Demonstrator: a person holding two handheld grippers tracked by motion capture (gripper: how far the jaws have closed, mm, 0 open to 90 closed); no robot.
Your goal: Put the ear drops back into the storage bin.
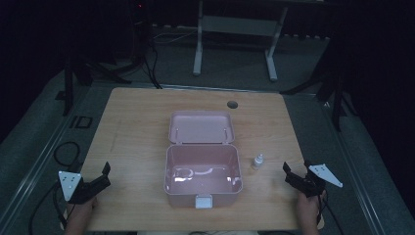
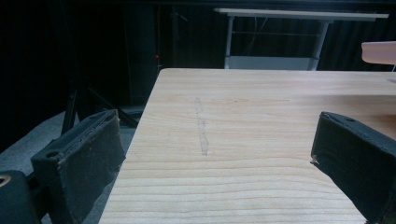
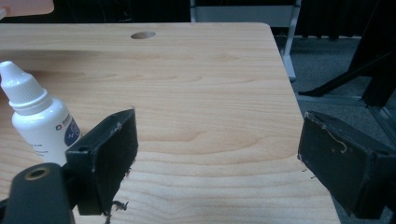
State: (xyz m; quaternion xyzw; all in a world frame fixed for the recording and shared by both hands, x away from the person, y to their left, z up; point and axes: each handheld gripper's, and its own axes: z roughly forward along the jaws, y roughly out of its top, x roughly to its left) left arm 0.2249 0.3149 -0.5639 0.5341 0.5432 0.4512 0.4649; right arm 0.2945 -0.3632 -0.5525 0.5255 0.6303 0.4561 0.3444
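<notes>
- The left gripper sits at the near left corner of the wooden table, held in the person's left hand. Its jaws are spread wide with nothing between them; in the left gripper view only bare tabletop lies between them.
- A pink box stands in the middle of the table near the front edge. Its hinged lid is thrown back flat behind it, and the inside looks glossy.
- A small white dropper bottle stands upright just to the right of the box, apart from it.
- The right gripper rests at the near right edge, its jaws spread and holding nothing; in the right gripper view the bottle stands just outside one jaw.
</notes>
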